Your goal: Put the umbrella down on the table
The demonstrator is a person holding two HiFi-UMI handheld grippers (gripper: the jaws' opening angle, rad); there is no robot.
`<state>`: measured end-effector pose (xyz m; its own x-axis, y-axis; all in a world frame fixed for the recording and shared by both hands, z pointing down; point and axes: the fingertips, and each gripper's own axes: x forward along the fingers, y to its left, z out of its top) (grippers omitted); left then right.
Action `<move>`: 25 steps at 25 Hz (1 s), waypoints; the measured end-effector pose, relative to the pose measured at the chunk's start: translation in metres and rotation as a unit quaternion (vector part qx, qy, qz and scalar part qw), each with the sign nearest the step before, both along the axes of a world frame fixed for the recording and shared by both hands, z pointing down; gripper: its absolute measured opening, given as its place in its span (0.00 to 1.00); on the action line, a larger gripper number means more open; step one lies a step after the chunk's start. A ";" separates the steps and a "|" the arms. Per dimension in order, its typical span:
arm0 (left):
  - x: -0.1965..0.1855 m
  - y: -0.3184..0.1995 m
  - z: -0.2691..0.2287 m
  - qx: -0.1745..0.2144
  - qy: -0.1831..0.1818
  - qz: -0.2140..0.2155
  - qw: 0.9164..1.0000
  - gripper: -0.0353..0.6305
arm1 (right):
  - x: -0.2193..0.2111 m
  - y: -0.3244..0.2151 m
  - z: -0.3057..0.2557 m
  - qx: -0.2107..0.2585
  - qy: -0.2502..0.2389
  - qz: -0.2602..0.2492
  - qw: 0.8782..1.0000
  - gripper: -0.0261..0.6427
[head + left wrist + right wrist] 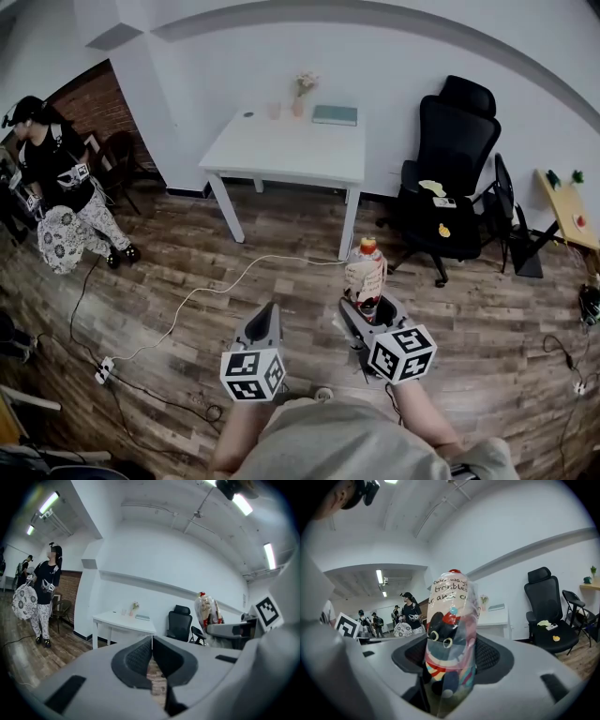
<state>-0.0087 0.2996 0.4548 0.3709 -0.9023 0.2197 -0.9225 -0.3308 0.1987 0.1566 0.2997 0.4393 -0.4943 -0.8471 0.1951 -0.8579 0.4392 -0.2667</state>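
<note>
My right gripper (367, 302) is shut on a folded umbrella (365, 277) in a clear printed sleeve with a red cap, held upright over the wooden floor. In the right gripper view the umbrella (451, 644) fills the space between the jaws, showing a cartoon black cat. My left gripper (266, 323) hangs beside it with its jaws pressed together and nothing in them; its own view shows the pads (140, 660) meeting. The white table (281, 155) stands ahead near the wall, a good way beyond both grippers. The umbrella (208, 612) also shows at the right of the left gripper view.
On the table sit a small vase of flowers (303, 92), a cup (274, 111) and a green book (335, 114). A black office chair (450, 169) stands right of it. A person (61, 187) with a patterned bag stands far left. A white cable (197, 295) crosses the floor.
</note>
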 end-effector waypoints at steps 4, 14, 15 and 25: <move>0.005 0.000 -0.001 0.003 0.000 -0.001 1.000 0.06 | 0.001 0.000 -0.001 0.003 -0.002 -0.004 1.000 0.44; 0.010 -0.003 -0.001 0.007 -0.001 -0.012 1.000 0.06 | 0.007 -0.009 -0.001 0.008 -0.006 -0.015 1.000 0.44; 0.012 -0.003 -0.001 0.007 -0.001 -0.013 1.000 0.07 | 0.007 -0.010 -0.001 0.008 -0.006 -0.016 1.000 0.44; 0.004 -0.011 0.006 -0.001 -0.001 -0.030 1.000 0.06 | 0.004 -0.025 0.003 0.004 -0.010 -0.028 1.000 0.44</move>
<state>-0.0043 0.2887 0.4606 0.3156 -0.9224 0.2225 -0.9411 -0.2743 0.1976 0.1602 0.2748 0.4419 -0.5441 -0.8199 0.1783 -0.8269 0.4879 -0.2796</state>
